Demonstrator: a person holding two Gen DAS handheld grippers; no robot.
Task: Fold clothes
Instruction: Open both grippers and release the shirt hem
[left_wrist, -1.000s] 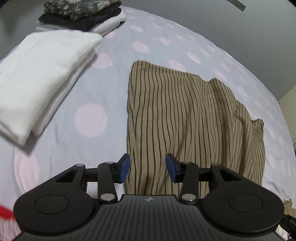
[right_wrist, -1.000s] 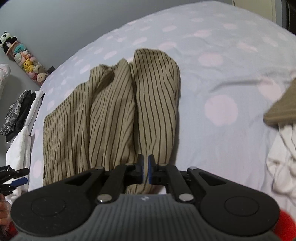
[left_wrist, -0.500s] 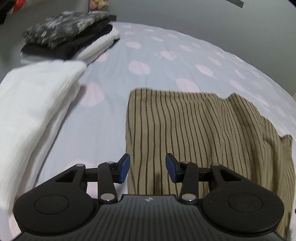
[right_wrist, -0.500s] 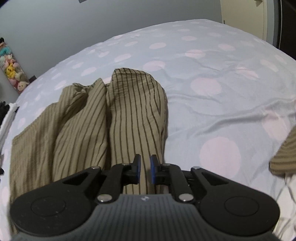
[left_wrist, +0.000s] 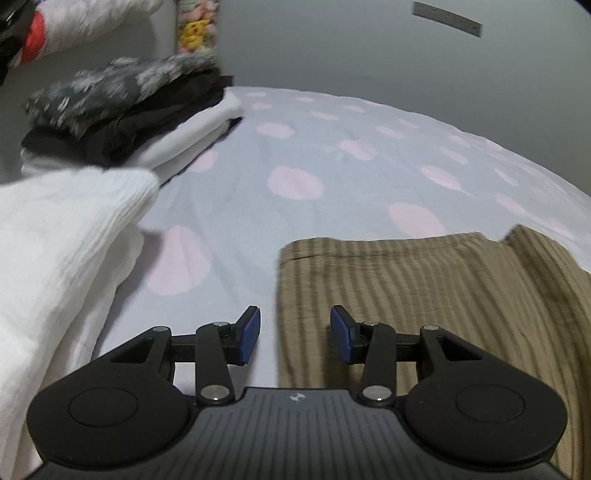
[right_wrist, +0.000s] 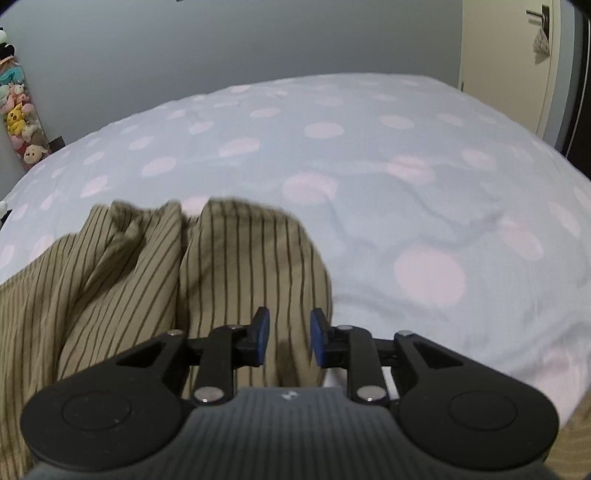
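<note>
On the polka-dot bedspread (left_wrist: 295, 155), the striped garment (left_wrist: 424, 280) lies flat, its long axis spanning both grippers. The left gripper (left_wrist: 294, 334) straddles its left edge, jaws apart, empty. The right gripper (right_wrist: 290, 338), jaws just opening, hovers over the right end.

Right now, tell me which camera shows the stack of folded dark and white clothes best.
The left wrist view: the stack of folded dark and white clothes sits at its upper left on the dotted bedsheet, though blurred. The right wrist view does not show it at all.
</note>
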